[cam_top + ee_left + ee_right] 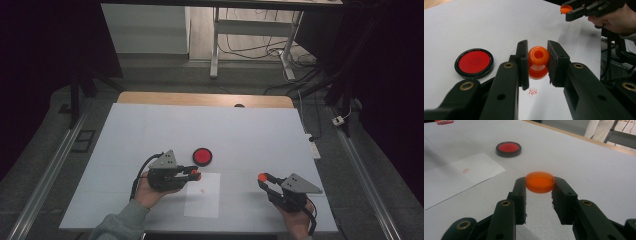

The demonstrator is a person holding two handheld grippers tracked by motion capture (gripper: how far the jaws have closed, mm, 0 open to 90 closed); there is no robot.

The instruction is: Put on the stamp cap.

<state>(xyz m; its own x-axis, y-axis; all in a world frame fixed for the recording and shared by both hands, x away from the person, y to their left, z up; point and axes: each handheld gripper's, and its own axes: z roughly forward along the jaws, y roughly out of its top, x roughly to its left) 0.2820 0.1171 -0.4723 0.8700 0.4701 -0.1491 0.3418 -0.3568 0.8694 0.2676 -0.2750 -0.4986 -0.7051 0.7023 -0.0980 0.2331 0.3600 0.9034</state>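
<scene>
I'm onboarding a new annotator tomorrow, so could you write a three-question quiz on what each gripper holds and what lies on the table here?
1. True or false: the left gripper is shut on an orange plastic spool-shaped stamp.
2. Multiple choice: what does the right gripper hold? A) a round orange plastic cap; B) a sheet of paper; C) nothing.
3. Fill in: the round black-rimmed pad with a red centre lies on the white table just beyond the far edge of the white ____ that bears a small red mark.

Key: 1 true; 2 A; 3 paper sheet.
</scene>
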